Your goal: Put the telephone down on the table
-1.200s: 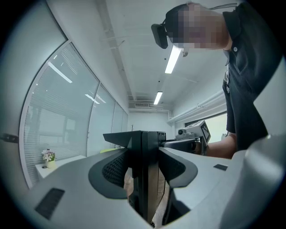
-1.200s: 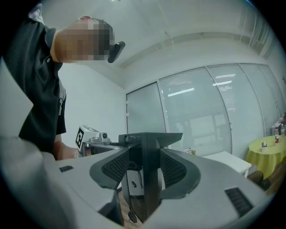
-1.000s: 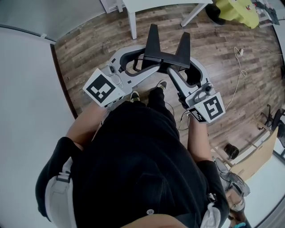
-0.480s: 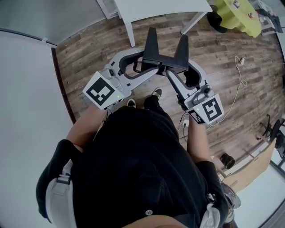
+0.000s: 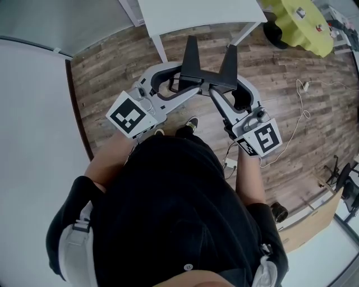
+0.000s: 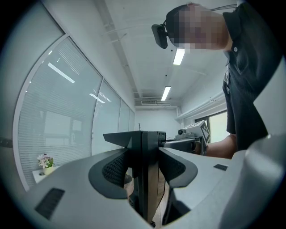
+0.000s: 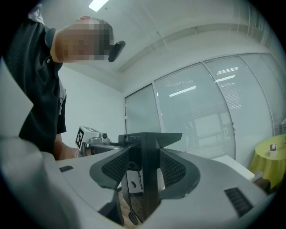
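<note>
The telephone (image 5: 190, 56) is a black piece with two wing-like ends and a crossbar, held in the air over the wooden floor. My left gripper (image 5: 189, 83) grips it from the left and my right gripper (image 5: 220, 88) from the right. In the left gripper view the telephone (image 6: 145, 147) stands as a dark slab between the pads (image 6: 114, 169), which lie against it. The right gripper view shows the same slab (image 7: 149, 152) clamped between its pads (image 7: 174, 169). The white table (image 5: 196, 14) stands just ahead, at the top of the head view.
A yellow-draped round stand (image 5: 300, 22) sits at the top right. A white cable (image 5: 297, 112) trails across the floor on the right, and a cardboard box (image 5: 314, 218) lies at the lower right. A pale wall (image 5: 33, 140) runs along the left.
The person has walked forward: the white table and the yellow stand have slid closer in the head view. Both grippers keep the same hold on the telephone.
</note>
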Action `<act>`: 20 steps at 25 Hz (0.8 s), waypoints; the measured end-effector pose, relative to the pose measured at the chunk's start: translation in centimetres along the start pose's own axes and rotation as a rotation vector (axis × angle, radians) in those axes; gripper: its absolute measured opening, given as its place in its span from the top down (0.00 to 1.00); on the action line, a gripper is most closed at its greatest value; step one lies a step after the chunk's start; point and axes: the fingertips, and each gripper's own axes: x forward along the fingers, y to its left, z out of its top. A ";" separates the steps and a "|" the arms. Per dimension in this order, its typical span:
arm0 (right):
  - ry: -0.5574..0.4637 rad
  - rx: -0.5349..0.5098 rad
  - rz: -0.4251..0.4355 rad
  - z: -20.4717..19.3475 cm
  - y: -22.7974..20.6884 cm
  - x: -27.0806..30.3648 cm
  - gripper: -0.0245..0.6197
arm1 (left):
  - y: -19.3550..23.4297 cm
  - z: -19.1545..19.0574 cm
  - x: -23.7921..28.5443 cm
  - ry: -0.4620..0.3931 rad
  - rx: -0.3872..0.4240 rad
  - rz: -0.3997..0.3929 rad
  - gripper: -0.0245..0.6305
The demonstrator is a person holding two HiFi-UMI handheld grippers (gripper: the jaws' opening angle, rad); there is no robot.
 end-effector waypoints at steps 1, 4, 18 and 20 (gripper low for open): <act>0.000 -0.001 0.005 0.0 -0.4 -0.1 0.61 | 0.1 0.0 0.4 -0.004 -0.002 0.008 0.63; 0.002 -0.006 0.020 -0.4 -1.3 -0.3 0.61 | 0.2 -0.5 1.2 -0.001 0.008 0.017 0.63; -0.001 0.001 0.040 -1.1 -6.5 -2.0 0.61 | 0.6 -1.8 6.5 0.033 0.026 0.026 0.63; 0.001 -0.003 0.037 -1.3 -7.0 -1.9 0.61 | 1.0 -1.9 6.9 0.031 0.021 0.028 0.63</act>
